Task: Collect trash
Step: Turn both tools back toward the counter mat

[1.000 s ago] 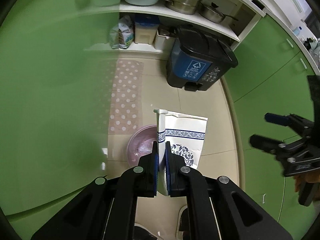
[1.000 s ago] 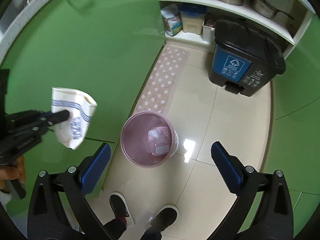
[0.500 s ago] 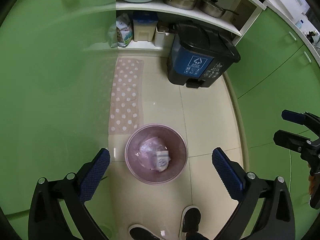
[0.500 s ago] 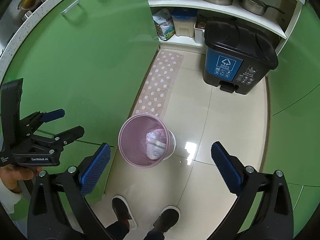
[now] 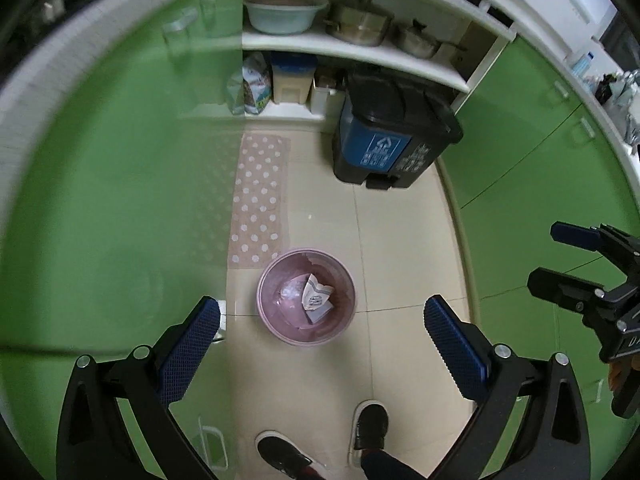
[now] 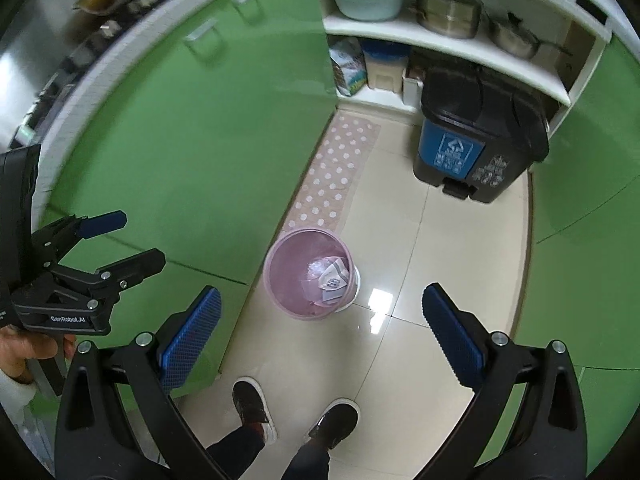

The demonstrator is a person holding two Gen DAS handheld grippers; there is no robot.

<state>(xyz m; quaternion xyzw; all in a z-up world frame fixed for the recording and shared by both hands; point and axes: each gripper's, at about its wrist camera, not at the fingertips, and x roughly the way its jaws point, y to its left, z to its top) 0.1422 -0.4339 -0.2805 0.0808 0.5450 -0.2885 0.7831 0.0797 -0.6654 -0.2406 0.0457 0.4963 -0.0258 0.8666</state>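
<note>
A pink waste bin (image 5: pixel 272 320) stands on the tiled floor by the green cabinets; it also shows in the right wrist view (image 6: pixel 280 276). A white paper package with blue print (image 5: pixel 316 300) lies inside it on a clear bag, also seen in the right wrist view (image 6: pixel 332 280). My left gripper (image 5: pixel 320 328) is open and empty, high above the bin; it shows at the left of the right wrist view (image 6: pixel 136 240). My right gripper (image 6: pixel 320 316) is open and empty, also high above the floor; it shows at the right of the left wrist view (image 5: pixel 552 256).
A black and blue pedal bin (image 5: pixel 388 140) stands at the far end under white shelves (image 5: pixel 360 54) with pots and a basin. A dotted pink mat (image 5: pixel 260 196) lies along the left cabinets (image 5: pixel 120 180). The person's shoes (image 5: pixel 372 424) are below me.
My left gripper opened and let go of the white package, which fell into the pink bin. Both grippers have since risen and tilted up a little.
</note>
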